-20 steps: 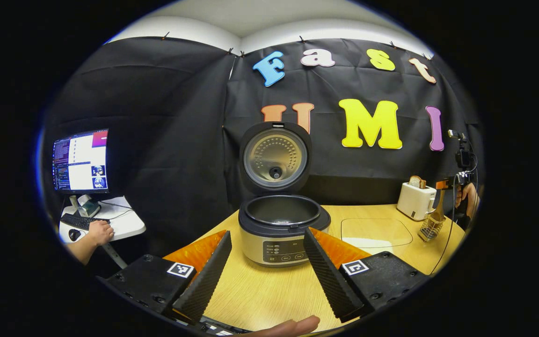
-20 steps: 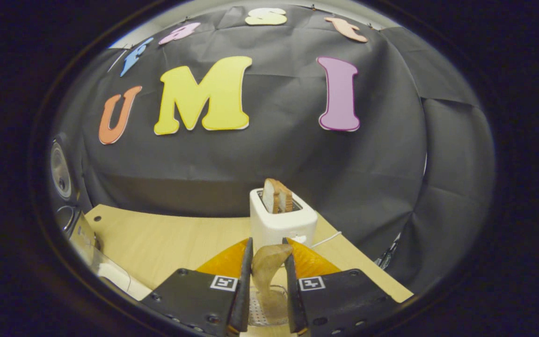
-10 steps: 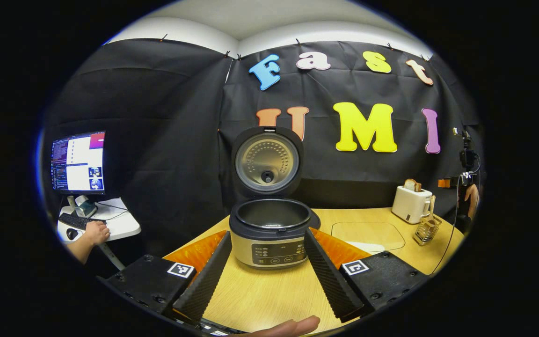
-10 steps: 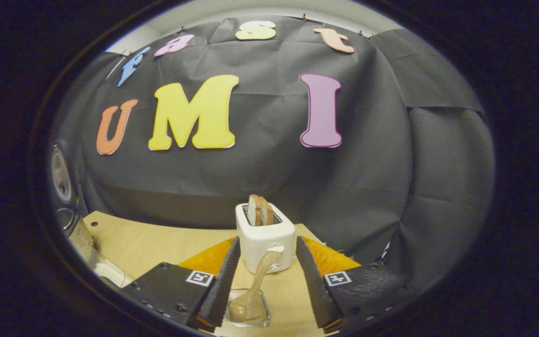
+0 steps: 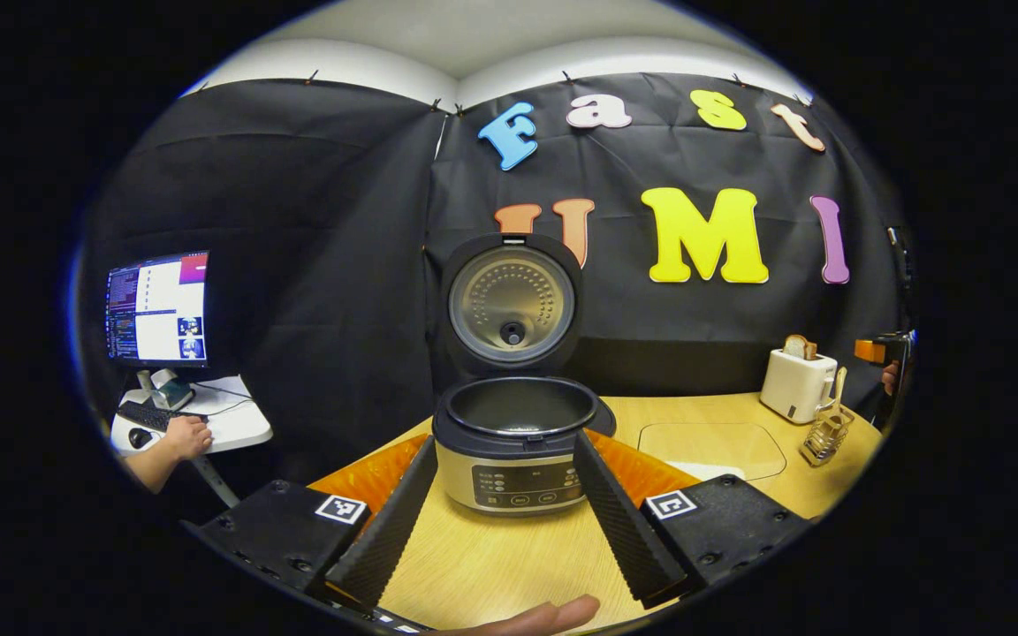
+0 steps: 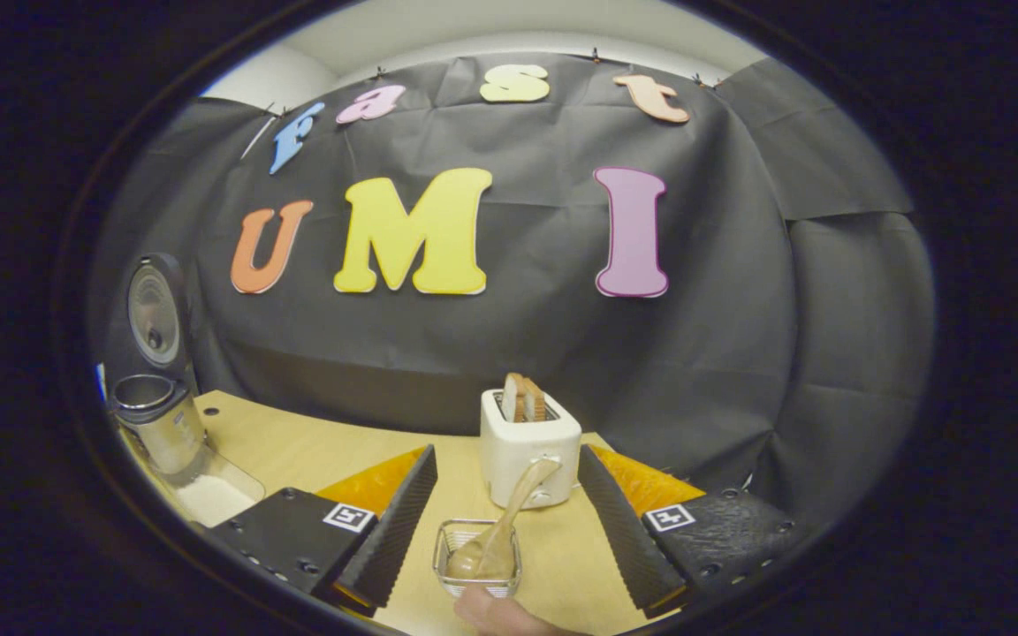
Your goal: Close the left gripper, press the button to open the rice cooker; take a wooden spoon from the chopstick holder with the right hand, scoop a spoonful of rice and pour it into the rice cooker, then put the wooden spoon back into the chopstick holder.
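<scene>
- Wooden spoon (image 6: 509,519) stood tilted in the wire chopstick holder (image 6: 477,570) at bottom centre of the right gripper view, handle leaning toward the white toaster (image 6: 528,446).
- Right gripper (image 6: 504,530) was spread wide, holding nothing.
- Left gripper (image 5: 498,512) also gaped, framing the rice cooker (image 5: 516,446), lid up, at centre.

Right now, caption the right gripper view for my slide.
Open right gripper facing wooden spoon in its holder, toaster behind.

Wooden table (image 5: 509,565) carries open rice cooker (image 5: 513,442), clear rice tray (image 5: 712,439), toaster (image 6: 528,446), chopstick holder (image 6: 478,558)
</scene>
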Tool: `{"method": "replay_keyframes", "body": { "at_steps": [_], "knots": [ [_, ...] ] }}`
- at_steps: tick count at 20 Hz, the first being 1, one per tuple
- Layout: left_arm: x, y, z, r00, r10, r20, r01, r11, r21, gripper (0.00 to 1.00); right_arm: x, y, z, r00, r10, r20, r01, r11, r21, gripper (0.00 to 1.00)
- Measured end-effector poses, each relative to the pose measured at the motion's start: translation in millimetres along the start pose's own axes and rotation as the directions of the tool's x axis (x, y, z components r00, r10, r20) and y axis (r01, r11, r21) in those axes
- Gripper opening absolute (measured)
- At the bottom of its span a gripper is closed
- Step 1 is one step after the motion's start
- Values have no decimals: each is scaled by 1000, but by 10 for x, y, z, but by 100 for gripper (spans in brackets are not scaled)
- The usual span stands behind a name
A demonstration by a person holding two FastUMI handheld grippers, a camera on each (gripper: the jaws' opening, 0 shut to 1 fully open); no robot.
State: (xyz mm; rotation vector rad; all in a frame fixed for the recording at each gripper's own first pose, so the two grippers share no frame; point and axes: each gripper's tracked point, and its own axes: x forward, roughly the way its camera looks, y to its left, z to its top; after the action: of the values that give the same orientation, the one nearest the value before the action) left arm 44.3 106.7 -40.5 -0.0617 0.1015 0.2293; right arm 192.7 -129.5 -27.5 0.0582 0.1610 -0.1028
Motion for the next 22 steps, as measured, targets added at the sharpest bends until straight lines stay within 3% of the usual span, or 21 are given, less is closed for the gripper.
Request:
{"method": "replay_keyframes", "body": {
  "at_steps": [4,9,16,22],
  "knots": [
    [266,-89,295,1000,-9,13,9,1000,19,98,-211,141,15,997,52,54,-51,998,-24,94],
    [720,-144,860,999,-12,35,11,1000,25,99,-421,254,-179,993,115,18,-114,993,-20,96],
    [1461,-80,1840,994,21,109,-25,999,38,98,-513,-48,-266,999,40,-25,-41,999,-28,97],
    [2165,-24,2341,995,41,94,-36,998,-50,98,-576,-188,-273,999,38,-16,-38,999,-10,97]
  ]
}}
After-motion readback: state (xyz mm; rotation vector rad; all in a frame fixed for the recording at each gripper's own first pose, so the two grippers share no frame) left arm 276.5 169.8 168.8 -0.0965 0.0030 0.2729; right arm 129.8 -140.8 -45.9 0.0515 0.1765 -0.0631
